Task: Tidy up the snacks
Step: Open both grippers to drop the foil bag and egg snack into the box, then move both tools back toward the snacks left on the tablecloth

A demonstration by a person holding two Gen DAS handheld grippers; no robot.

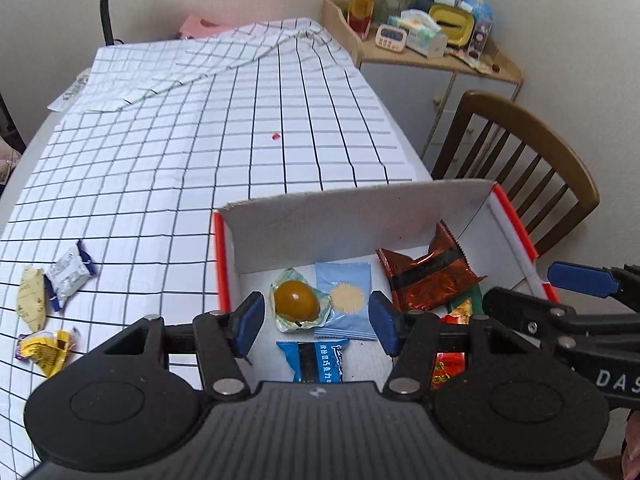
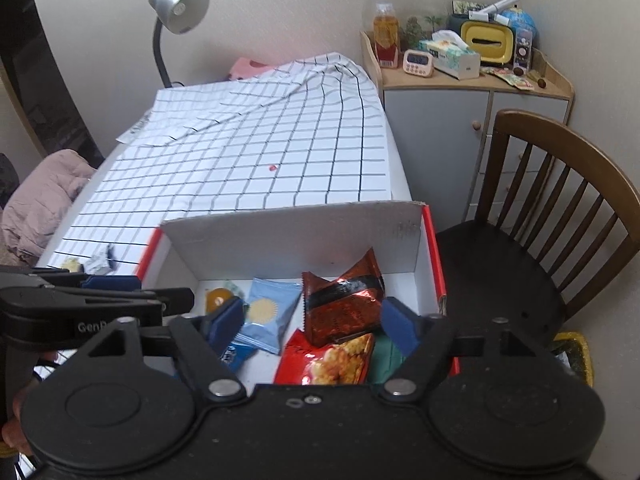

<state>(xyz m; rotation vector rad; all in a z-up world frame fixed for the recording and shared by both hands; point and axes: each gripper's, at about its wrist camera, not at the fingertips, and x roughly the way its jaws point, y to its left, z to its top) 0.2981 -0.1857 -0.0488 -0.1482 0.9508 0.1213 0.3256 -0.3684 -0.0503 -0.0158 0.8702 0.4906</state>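
Note:
A white cardboard box (image 1: 360, 216) with a red rim stands on the checked tablecloth near the table's right edge. Inside lie a brown round sweet (image 1: 296, 300) in clear wrap, a light blue packet (image 1: 346, 296), a red-brown foil packet (image 1: 428, 276), a dark blue packet (image 1: 316, 362) and a red snack bag (image 2: 332, 360). My left gripper (image 1: 316, 324) hangs open above the box, holding nothing. My right gripper (image 2: 314, 322) is open over the same box (image 2: 288, 236), also empty. Three packets lie loose on the cloth at the left: white-blue (image 1: 68, 274), cream (image 1: 32, 298), yellow (image 1: 46, 350).
A wooden chair (image 2: 560, 200) stands right of the table. Behind it is a grey cabinet (image 2: 440, 128) crowded with a bottle, timer and tissue boxes. A desk lamp (image 2: 180, 8) is at the far end. A small red speck (image 1: 275, 135) lies mid-cloth.

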